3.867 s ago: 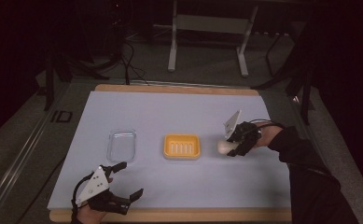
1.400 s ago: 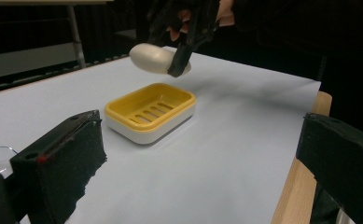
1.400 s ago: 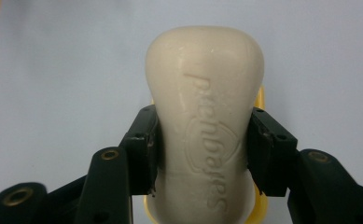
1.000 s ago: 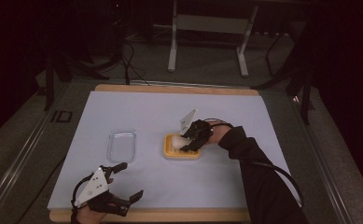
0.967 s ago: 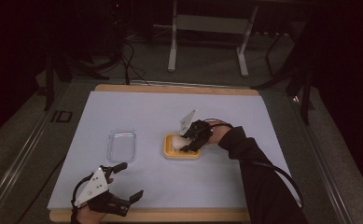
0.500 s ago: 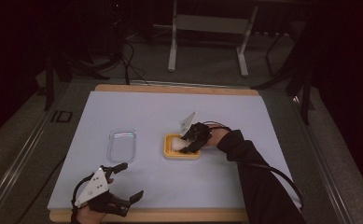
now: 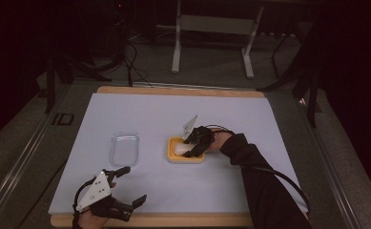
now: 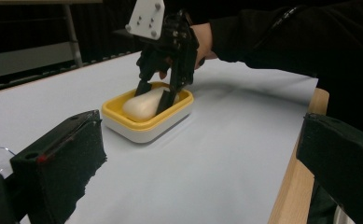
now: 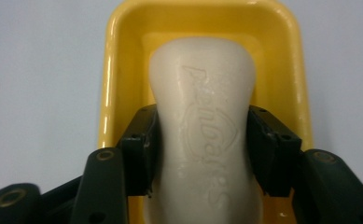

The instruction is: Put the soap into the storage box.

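Holding soap bar (image 9: 202, 135) inside yellow dish (image 7: 186, 150) at frame centre, your right gripper (image 7: 189, 151) had jaws just easing apart, pads flanking bar; left gripper (image 7: 126, 186), lower left, stood apart, empty.

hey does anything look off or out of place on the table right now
Nothing stands out. The soap bar lies in the yellow dish, with the right gripper around its narrow waist; its jaws have just been opening. The clear lid lies flat beside the dish. The left gripper waits open near the table edge.

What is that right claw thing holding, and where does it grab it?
The right gripper holds a white soap bar by its narrow waist, over the yellow soap dish; its jaws have just been opening.
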`<state>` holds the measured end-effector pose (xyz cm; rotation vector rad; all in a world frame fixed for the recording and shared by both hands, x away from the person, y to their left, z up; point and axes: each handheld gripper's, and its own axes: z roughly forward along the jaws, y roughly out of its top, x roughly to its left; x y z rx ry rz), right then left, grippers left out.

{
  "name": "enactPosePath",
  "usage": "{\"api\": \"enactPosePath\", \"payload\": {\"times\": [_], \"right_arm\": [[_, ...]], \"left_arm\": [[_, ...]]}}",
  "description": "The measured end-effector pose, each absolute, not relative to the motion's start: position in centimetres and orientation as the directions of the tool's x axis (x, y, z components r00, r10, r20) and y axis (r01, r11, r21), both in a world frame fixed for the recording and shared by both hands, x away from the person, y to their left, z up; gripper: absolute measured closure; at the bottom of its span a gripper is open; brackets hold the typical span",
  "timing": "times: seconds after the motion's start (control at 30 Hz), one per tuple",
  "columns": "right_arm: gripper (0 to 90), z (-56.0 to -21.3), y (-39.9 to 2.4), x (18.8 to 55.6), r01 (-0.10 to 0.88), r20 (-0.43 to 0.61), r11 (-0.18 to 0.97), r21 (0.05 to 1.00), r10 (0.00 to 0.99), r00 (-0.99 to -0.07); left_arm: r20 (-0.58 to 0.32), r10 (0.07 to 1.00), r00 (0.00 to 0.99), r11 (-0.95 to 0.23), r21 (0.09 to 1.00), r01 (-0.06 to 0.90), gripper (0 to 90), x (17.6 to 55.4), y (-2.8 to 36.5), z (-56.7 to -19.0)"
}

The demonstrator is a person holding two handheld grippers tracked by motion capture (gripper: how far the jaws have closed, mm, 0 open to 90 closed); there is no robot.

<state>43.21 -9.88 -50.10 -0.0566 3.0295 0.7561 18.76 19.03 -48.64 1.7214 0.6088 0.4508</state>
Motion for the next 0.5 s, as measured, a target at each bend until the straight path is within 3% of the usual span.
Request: {"api": "enactPosePath", "payload": {"times": [0.5], "right_arm": [[42.2, -48.0, -10.5, 43.4, -0.02, -0.021, 0.876, 0.482, -0.011, -1.0]], "left_arm": [[-0.022, 0.617, 0.787, -0.169, 0.973, 0.16, 1.2, 18.8, 19.0, -48.7]]}}
